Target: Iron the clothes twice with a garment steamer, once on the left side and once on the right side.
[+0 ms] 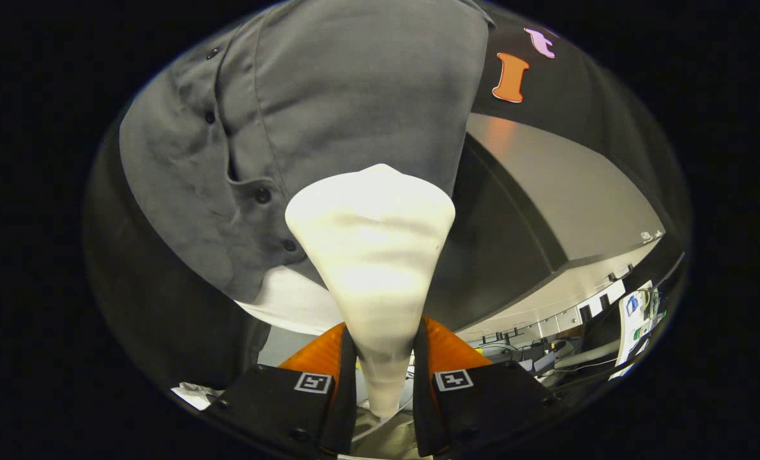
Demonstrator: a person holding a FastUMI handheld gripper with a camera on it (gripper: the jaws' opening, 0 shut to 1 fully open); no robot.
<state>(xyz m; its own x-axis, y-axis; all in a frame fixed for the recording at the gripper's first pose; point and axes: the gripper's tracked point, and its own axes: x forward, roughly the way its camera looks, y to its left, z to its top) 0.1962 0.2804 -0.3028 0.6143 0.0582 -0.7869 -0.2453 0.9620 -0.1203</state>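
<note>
A grey buttoned shirt (329, 108) hangs in front of me, its button placket running down to the left of centre. A white cone-shaped garment steamer (373, 255) stands between my fingers, its narrow handle clamped by both and its wide head held against the shirt's lower part, right of the placket. My gripper (383, 358) is shut on the steamer handle. The steamer head hides the cloth directly behind it.
A white under-layer (290, 303) shows below the shirt's hem. To the right, past the booth's black wall (546, 89), lies a room with a pale ceiling (565, 185), desks and cables (546, 351). Dark cloth hangs at the left (156, 306).
</note>
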